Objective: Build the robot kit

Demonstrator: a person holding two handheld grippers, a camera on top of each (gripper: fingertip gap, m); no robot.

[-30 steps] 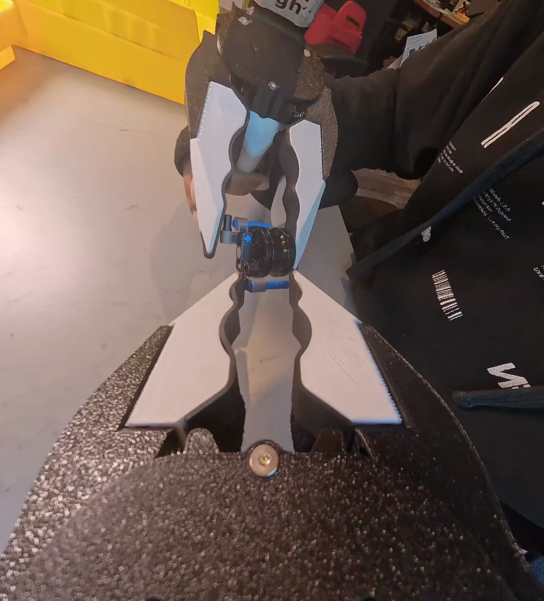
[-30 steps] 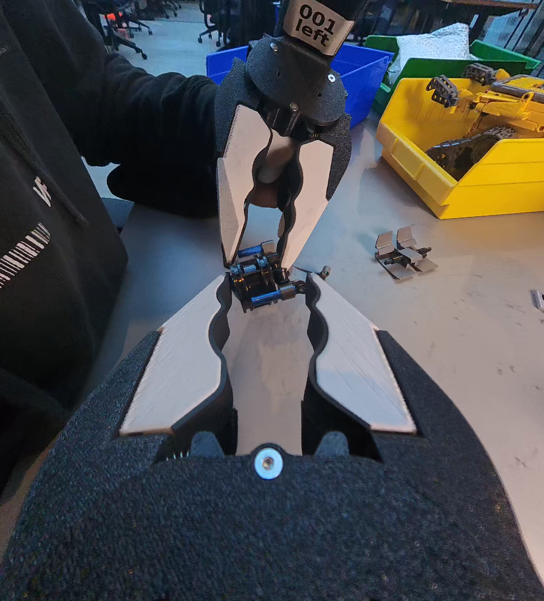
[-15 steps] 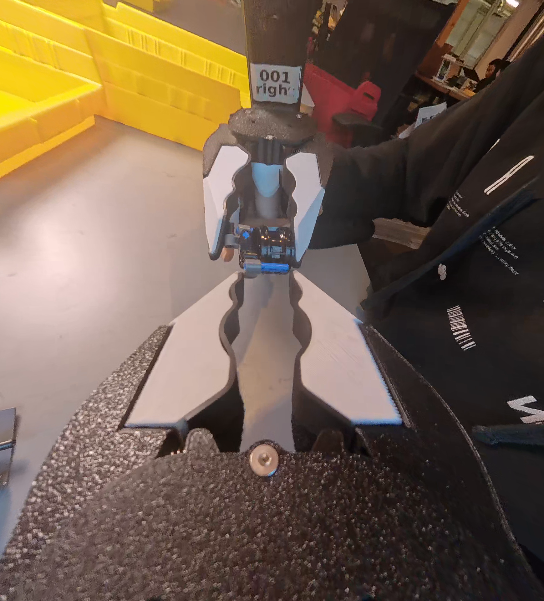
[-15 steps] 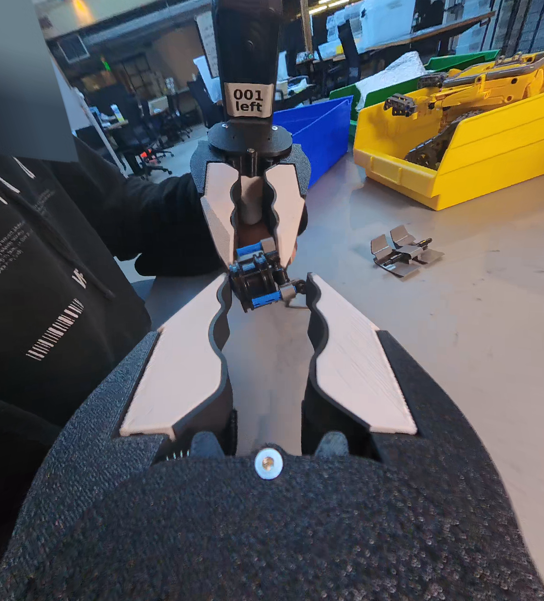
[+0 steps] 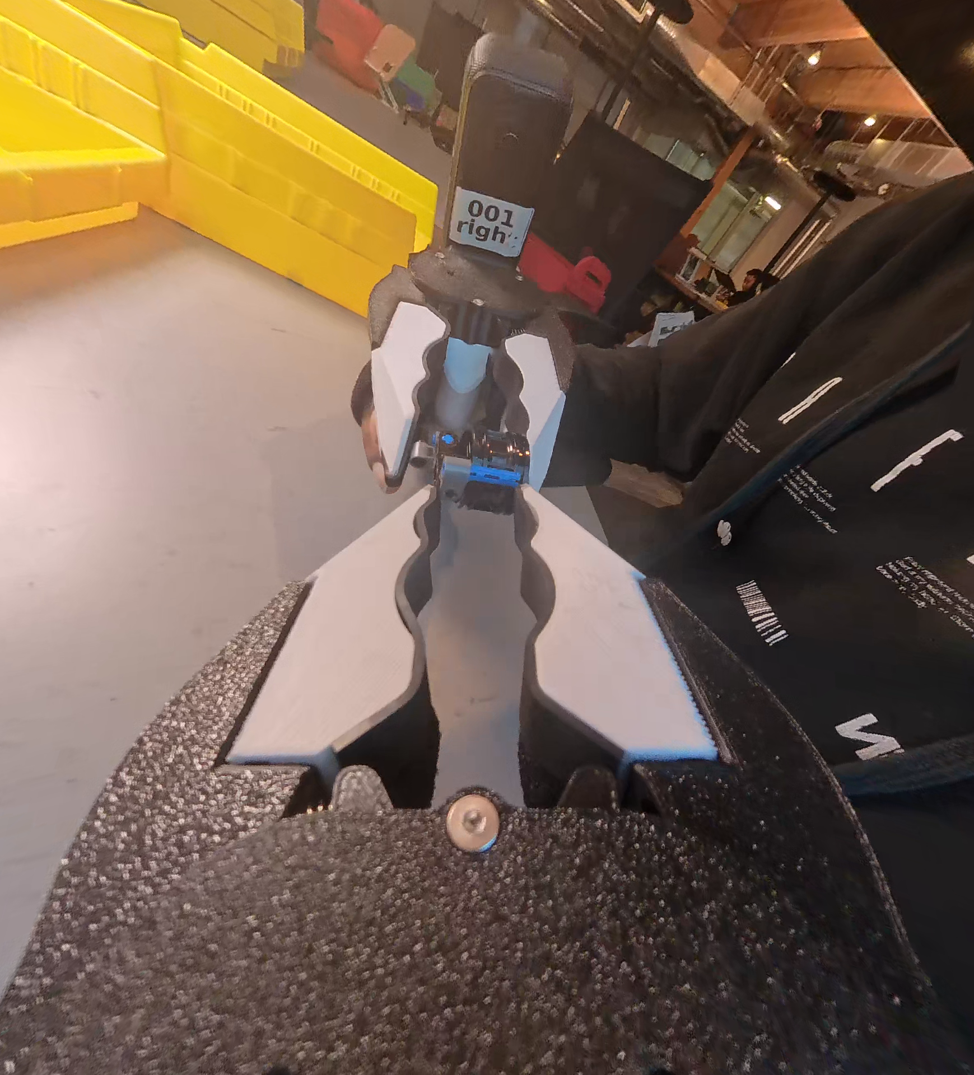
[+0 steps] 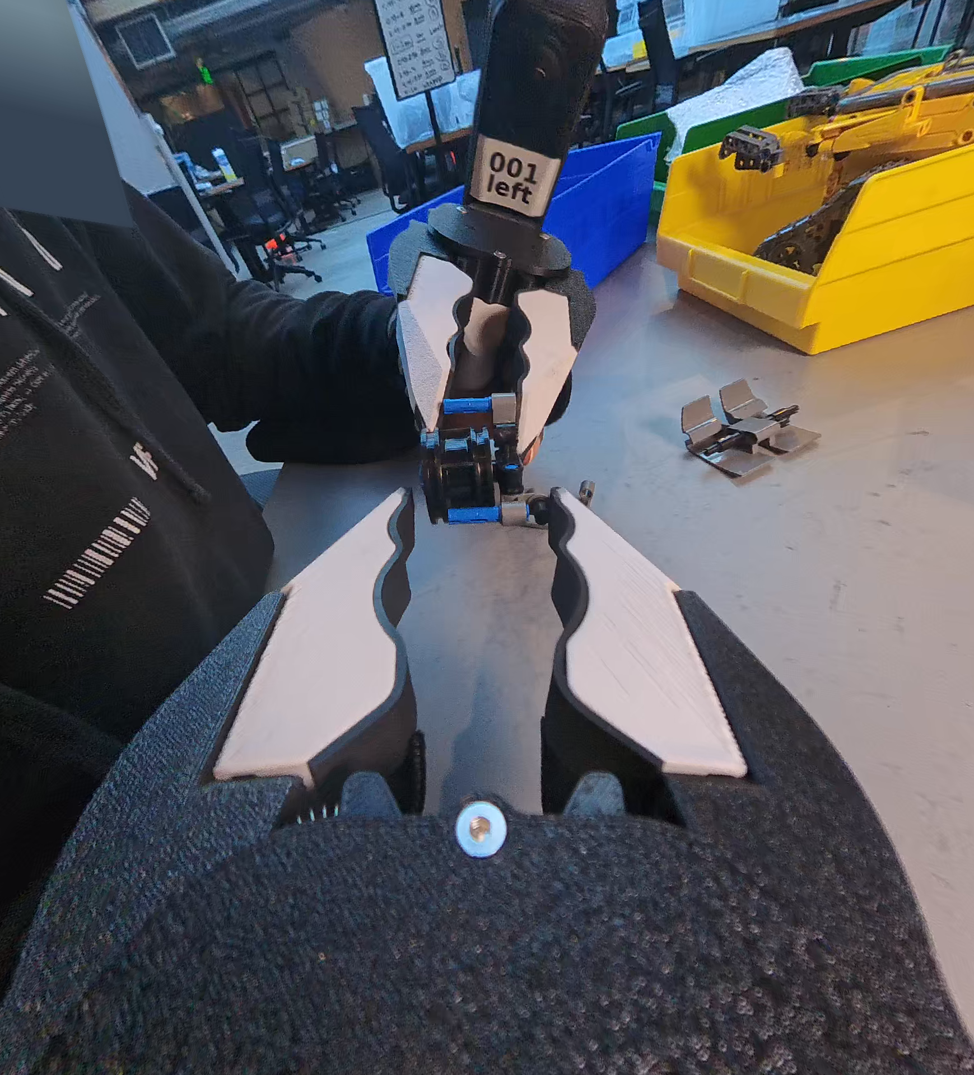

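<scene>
A small assembly of black wheels, blue pins and grey connectors (image 6: 464, 474) is held in the air between both grippers, above the grey table (image 6: 822, 582). My right gripper (image 6: 481, 500) is shut on its lower part, with a grey connector against the right finger. My left gripper (image 6: 481, 433) faces it and is shut on the upper blue pin and grey block. In the left wrist view the assembly (image 5: 481, 459) sits at my left gripper's (image 5: 478, 494) tips, with the right gripper (image 5: 467, 471) closed around it from the far side.
A yellow bin (image 6: 822, 279) with a yellow and black model, a blue bin (image 6: 606, 192) and a green bin (image 6: 880, 64) stand at the back right. A grey folded part (image 6: 746, 430) lies on the table. Yellow bins (image 5: 240, 174) stand far left. A person's black hoodie (image 6: 94, 465) is close. The tips of both grippers are at nearly the same place.
Both grippers have tilted upward with the assembly still between them, so more of the room behind shows. The assembly has turned a little in the grip. The finger gaps are unchanged.
</scene>
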